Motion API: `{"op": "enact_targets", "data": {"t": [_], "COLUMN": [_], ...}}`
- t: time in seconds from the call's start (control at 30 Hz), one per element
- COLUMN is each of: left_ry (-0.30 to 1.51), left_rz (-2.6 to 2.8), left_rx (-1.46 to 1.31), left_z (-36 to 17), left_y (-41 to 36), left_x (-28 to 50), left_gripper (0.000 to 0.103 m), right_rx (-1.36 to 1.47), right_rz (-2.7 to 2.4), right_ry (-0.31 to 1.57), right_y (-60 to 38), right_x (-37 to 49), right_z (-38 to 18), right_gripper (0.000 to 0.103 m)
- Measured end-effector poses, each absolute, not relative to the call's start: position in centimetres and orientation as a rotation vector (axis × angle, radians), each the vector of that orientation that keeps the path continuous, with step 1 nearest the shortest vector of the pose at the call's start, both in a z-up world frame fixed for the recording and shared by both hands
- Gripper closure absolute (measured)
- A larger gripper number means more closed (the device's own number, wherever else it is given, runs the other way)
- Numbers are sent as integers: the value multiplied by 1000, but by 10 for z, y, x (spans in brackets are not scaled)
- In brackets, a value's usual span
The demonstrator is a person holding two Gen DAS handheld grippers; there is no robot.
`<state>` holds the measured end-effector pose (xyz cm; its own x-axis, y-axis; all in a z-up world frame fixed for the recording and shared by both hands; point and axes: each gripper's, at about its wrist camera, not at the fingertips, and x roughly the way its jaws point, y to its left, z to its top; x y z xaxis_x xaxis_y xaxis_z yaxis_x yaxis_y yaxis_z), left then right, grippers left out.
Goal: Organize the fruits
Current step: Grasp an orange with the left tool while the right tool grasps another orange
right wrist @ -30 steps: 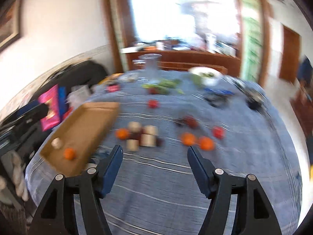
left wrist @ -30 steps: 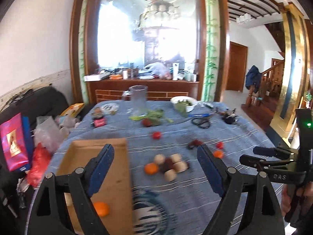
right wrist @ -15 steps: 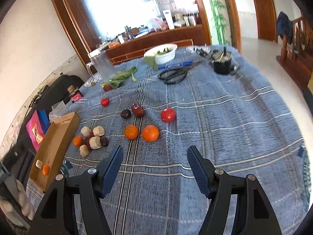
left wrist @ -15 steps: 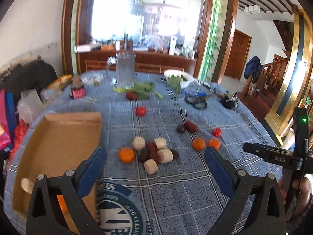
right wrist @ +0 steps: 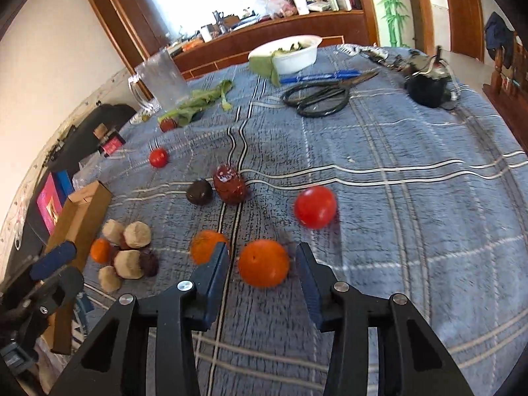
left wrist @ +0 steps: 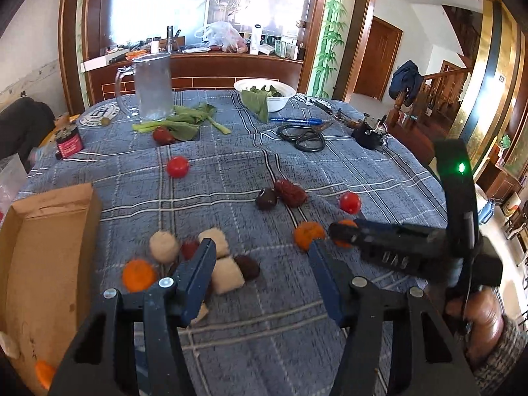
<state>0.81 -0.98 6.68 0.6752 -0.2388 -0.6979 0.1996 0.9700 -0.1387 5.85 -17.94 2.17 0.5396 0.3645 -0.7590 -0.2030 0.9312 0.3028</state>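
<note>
Small fruits lie on the blue plaid tablecloth [right wrist: 412,198]. My right gripper [right wrist: 262,265] is open, its jaws on either side of an orange mandarin [right wrist: 263,263], not closed on it. A second mandarin [right wrist: 207,245] lies just left, a red tomato [right wrist: 315,207] beyond. A dark red date [right wrist: 229,184] and a dark round fruit [right wrist: 199,191] lie farther back. My left gripper [left wrist: 262,257] is open and empty above the cloth, right of a cluster of beige fruits [left wrist: 224,272] and a mandarin [left wrist: 138,274]. A cardboard tray [left wrist: 39,264] at the left holds a mandarin [left wrist: 44,372].
A glass pitcher [left wrist: 153,87], leafy greens [left wrist: 184,122], a white bowl [left wrist: 269,94], black scissors [left wrist: 305,135], a blue pen [left wrist: 295,119] and a small red box [left wrist: 67,142] stand at the back. Another tomato [left wrist: 177,166] lies mid-table. The table edge runs along the right.
Both grippers moved forward and lower toward the fruits. My right gripper now straddles the orange mandarin. My left gripper came closer to the beige cluster.
</note>
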Motion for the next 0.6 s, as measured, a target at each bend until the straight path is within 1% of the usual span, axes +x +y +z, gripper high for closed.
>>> {"op": "enact_targets", "data": {"t": [0.07, 0.1, 0.17, 0.23, 0.4, 0.6], "left_ry": [799, 805, 825, 839, 868, 922], "left_rz": [-246, -248, -260, -270, -318, -389], "left_rx": [-67, -79, -94, -94, -105, -15], "left_z": [64, 62, 56, 51, 40, 14], "left_y": [-11, -12, -16, -23, -45, -79], "left_x": [17, 22, 31, 38, 53, 68], "left_gripper": [45, 45, 45, 45, 45, 45], "right_rx": [158, 142, 121, 115, 193, 300], "right_rz": [341, 339, 329, 335, 311, 244], "right_ry": [942, 932, 925, 915, 923, 851], "right_y": [-174, -173, -171, -172, -194, -230], "right_x": [60, 61, 61, 60, 48, 36], "right_z": [17, 17, 17, 16, 19, 31], "right_gripper": [59, 60, 67, 68, 69, 69]}}
